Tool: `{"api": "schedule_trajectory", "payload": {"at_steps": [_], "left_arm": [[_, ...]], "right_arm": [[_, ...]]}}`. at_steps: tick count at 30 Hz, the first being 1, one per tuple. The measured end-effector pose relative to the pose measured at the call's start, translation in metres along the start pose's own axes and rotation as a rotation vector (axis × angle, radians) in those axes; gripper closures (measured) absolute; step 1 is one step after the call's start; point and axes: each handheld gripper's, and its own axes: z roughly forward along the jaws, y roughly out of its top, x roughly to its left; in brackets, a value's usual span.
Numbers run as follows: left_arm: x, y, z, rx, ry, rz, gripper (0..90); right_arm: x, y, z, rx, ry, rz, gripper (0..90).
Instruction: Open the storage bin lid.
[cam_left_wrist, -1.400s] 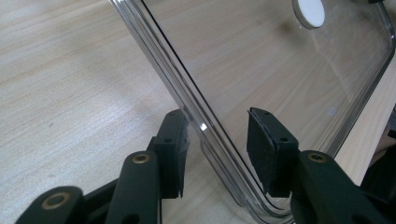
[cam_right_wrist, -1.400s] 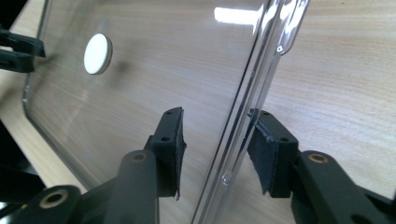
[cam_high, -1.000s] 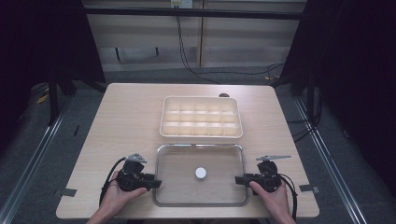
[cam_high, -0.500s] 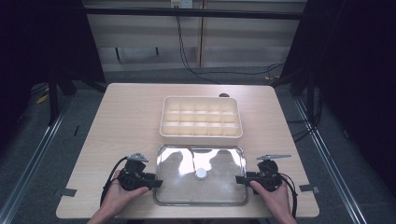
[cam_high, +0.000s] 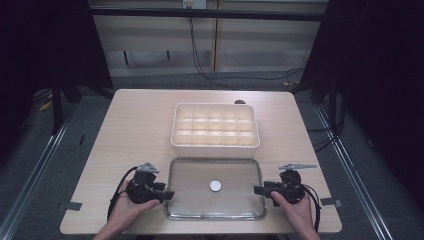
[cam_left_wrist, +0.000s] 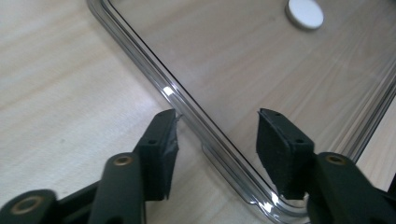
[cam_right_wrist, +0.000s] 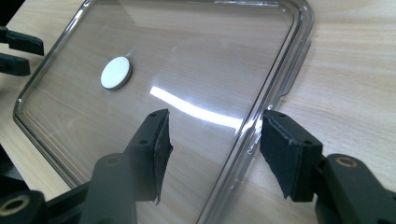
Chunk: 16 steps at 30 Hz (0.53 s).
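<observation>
Both hands low in frame: left gripper at lower left, right gripper at lower right, jaws parted wide, tips pointing inward toward each other.

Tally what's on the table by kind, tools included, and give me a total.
Clear lid: 1
White disc at the lid's middle: 1
Cream compartment box: 1
Tools: 2, left tool and right tool, both open, one at each short edge of the lid
Total: 5
</observation>
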Motion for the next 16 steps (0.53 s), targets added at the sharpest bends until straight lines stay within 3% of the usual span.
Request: {"api": "schedule_trajectory", "payload": {"at_steps": [4, 6, 7, 8, 11, 16], "left_arm": [[0.003, 0.012, -0.015, -0.042, 0.019, 0.003, 39.7], [0.004, 0.018, -0.027, -0.104, 0.014, 0.004, 36.2], [0.004, 0.018, -0.027, -0.104, 0.014, 0.004, 34.9], [0.003, 0.014, -0.034, -0.168, 0.014, 0.042, 34.4], [0.001, 0.006, -0.044, -0.174, 0.049, 0.059, 32.9], [0.007, -0.013, -0.049, -0.201, 0.087, 0.047, 30.5]], "right_arm": [[0.003, 0.002, -0.01, 0.001, -0.01, -0.045, 40.2], [0.004, 0.001, -0.024, -0.085, 0.024, -0.074, 38.5], [0.004, 0.001, -0.024, -0.085, 0.024, -0.074, 38.5], [0.003, -0.003, -0.031, -0.164, 0.027, -0.083, 36.8], [-0.001, -0.005, -0.038, -0.179, 0.004, -0.103, 34.4], [-0.007, -0.008, -0.049, -0.235, -0.012, -0.099, 33.4]]}}
